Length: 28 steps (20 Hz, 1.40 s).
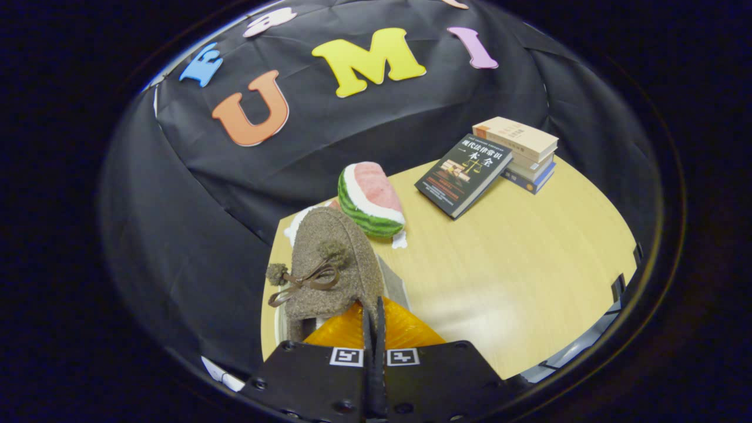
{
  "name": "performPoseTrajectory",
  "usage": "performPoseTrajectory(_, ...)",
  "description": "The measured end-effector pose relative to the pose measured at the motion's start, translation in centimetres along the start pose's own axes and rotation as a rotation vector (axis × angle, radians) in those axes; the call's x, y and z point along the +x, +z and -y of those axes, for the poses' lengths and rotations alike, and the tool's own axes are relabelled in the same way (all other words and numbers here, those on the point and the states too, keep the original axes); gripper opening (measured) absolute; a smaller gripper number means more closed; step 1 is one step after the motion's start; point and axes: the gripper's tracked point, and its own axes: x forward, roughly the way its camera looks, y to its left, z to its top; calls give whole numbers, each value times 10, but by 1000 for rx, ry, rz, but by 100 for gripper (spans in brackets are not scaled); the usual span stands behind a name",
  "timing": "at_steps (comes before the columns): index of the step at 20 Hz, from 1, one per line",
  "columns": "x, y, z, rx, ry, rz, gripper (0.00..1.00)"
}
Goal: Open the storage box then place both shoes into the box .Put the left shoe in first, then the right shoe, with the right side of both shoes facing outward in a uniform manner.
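A brown fuzzy shoe (332, 264) with a dark bow and small pom-poms hangs from my gripper (373, 314), toe pointing away, above the wooden table (517, 270). The two orange fingers (411, 335) are pressed together on the shoe's rear rim, so the gripper is shut on it. A pale sole edge (395, 283) shows along the shoe's right side. I cannot make out the storage box or the second shoe; a white shape (295, 226) peeks out just beyond the shoe's toe, and I cannot tell what it is.
A plush watermelon slice (371, 200) lies on the table just beyond the shoe. Farther right, a dark book (464, 174) leans against a stack of books (523, 154). The table's right half is bare wood, ending at a metal edge (617, 288).
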Motion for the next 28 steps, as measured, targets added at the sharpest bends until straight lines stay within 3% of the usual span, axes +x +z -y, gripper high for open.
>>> performPoseTrajectory(13,47,-49,10,-84,-194,-71,2)
performPoseTrajectory(17,49,-55,5,-87,-182,-82,12)
performPoseTrajectory(20,45,-42,0,-115,-167,-38,12)
performPoseTrajectory(23,37,-32,0,-138,-156,-2,25)
performPoseTrajectory(26,22,-18,-4,-178,-130,50,30)
performPoseTrajectory(28,5,-14,-13,-209,-98,92,41)
